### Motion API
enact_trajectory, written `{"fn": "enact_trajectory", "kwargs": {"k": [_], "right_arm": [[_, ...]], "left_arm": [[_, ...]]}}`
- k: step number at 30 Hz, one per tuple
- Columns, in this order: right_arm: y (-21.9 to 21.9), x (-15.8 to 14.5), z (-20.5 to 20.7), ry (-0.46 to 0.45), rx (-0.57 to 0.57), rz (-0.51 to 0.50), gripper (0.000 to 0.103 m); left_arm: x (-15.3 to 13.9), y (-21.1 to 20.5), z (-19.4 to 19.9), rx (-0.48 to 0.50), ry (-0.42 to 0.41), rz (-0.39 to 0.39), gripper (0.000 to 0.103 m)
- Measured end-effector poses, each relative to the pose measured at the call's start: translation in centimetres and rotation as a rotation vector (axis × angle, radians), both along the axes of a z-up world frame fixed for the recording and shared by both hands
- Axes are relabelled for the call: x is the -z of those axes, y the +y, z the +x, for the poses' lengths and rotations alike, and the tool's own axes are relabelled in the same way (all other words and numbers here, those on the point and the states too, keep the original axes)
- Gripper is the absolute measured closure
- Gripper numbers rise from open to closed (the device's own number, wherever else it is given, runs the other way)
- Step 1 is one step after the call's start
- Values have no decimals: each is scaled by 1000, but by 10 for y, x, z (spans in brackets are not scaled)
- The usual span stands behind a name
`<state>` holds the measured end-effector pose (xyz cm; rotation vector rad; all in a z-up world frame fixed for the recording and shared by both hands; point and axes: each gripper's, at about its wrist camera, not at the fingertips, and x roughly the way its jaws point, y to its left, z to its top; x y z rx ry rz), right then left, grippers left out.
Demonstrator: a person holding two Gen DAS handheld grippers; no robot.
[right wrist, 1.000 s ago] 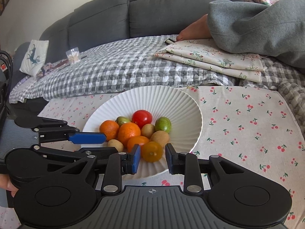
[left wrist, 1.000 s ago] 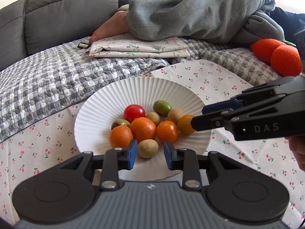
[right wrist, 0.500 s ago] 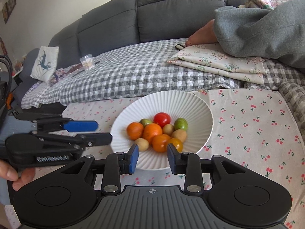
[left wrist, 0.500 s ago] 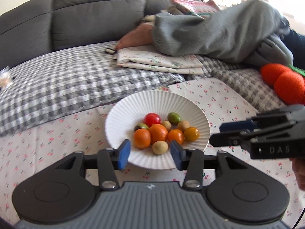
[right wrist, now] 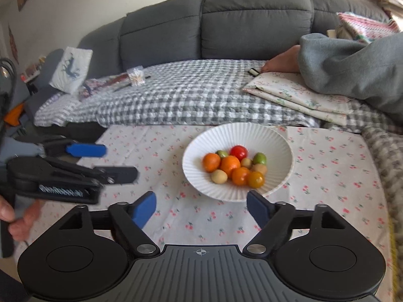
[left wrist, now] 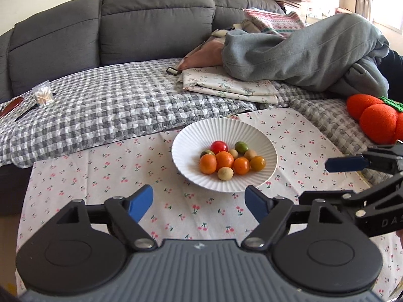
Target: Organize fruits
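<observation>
While both sets of tongs hang spread wide and empty above the cherry-print cloth (left wrist: 100,166), the left tongs (left wrist: 200,202) and right tongs (right wrist: 201,205) sit just short of the white ribbed plate (left wrist: 191,146). The fruits (left wrist: 228,159) lie clustered on it. Beyond lies a checked blanket (left wrist: 113,105), then a grey sofa (left wrist: 151,25).

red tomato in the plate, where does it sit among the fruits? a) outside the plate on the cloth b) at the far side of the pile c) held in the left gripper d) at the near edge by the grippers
b, the red tomato lies at the back of the pile in the plate, beyond the oranges, while the left gripper and right gripper are both open and empty, short of the plate.
</observation>
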<state>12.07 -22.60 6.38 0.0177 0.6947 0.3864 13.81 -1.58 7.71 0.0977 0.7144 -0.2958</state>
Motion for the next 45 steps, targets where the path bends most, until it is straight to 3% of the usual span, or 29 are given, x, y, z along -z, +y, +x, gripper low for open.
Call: {"fn": "enact_trajectory", "kwargs": {"k": [8, 15, 23, 45], "right_arm": [[7, -14, -29, 7, 81, -53, 11], [5, -20, -44, 3, 162, -73, 5], [7, -16, -45, 0, 148, -98, 0], [6, -11, -44, 29, 171, -121, 0]], "left_arm": [[-12, 8, -22, -46, -11, -18, 7], [-11, 6, -29, -64, -22, 0, 2], [-2, 0, -29, -78, -12, 24, 1], [7, -5, -24, -89, 45, 5, 1]]}}
